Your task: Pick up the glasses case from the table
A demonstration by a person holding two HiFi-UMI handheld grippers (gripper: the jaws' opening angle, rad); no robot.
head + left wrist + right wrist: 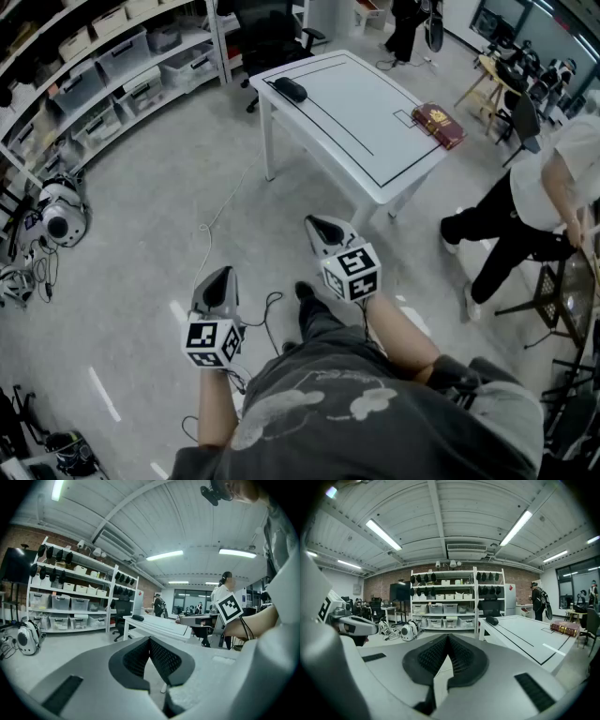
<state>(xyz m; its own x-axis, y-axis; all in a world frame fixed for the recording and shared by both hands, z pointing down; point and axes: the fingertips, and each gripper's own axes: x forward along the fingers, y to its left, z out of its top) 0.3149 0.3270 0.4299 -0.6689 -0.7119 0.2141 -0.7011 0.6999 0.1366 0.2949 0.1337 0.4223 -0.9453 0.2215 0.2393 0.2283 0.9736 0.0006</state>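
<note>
The glasses case [290, 89] is a dark oval lying at the far left corner of the white table [375, 169]; it also shows small in the left gripper view [138, 617] and the right gripper view [491, 620]. Both grippers hang over the floor, well short of the table. My left gripper [217, 279] is shut, its jaws meeting at the tip [150, 640] with nothing between them. My right gripper [319, 228] is also shut and empty [448, 637], and it points toward the table's near side.
A red patterned box [438, 125] lies at the table's right edge. Another person [525, 216] stands to the right of the table. Shelves with bins [112, 75] line the left wall, a black office chair [272, 37] stands behind the table, and a cable [220, 211] trails across the floor.
</note>
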